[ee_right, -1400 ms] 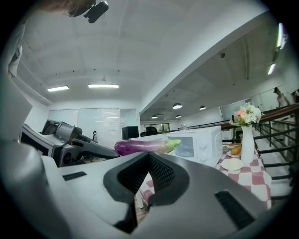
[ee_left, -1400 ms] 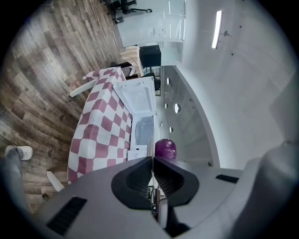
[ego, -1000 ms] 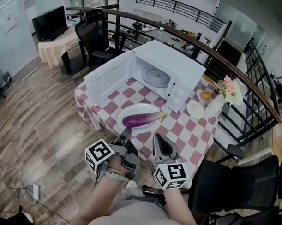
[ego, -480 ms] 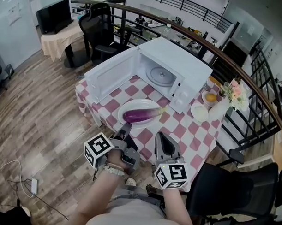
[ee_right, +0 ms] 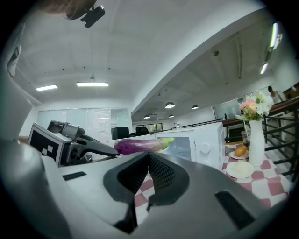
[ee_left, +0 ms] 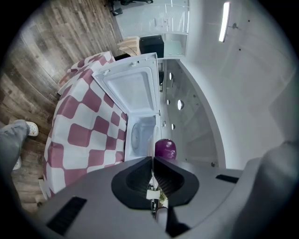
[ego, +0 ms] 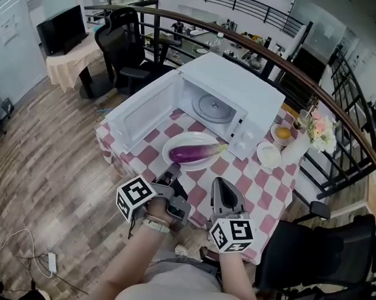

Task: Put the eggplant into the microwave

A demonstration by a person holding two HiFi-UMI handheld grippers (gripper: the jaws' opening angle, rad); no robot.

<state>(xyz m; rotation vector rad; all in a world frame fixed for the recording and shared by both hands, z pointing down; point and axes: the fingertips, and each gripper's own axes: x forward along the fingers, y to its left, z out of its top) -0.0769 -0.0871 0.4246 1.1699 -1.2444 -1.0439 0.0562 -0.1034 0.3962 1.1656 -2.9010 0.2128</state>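
Observation:
A purple eggplant [ego: 193,154] with a green stem lies on a white oval plate [ego: 176,141] on the checked table, just in front of the white microwave [ego: 251,96]. The microwave door [ego: 140,117] hangs wide open to the left, and the glass turntable [ego: 213,107] inside is bare. My left gripper [ego: 173,171] is shut and empty at the table's near edge, short of the plate. My right gripper [ego: 218,183] is beside it, also shut and empty. The eggplant [ee_left: 165,148] shows just past the left gripper [ee_left: 153,158], and the eggplant [ee_right: 140,145] shows above the right gripper [ee_right: 149,154].
A white vase with flowers [ego: 318,129], a small dish with orange food [ego: 281,132] and a white saucer [ego: 269,155] stand right of the microwave. A black office chair [ego: 320,255] is at my right, and a curved railing [ego: 313,89] runs behind the table.
Both grippers have moved forward toward the table edge and the plate, staying shut. The eggplant and the microwave have not moved.

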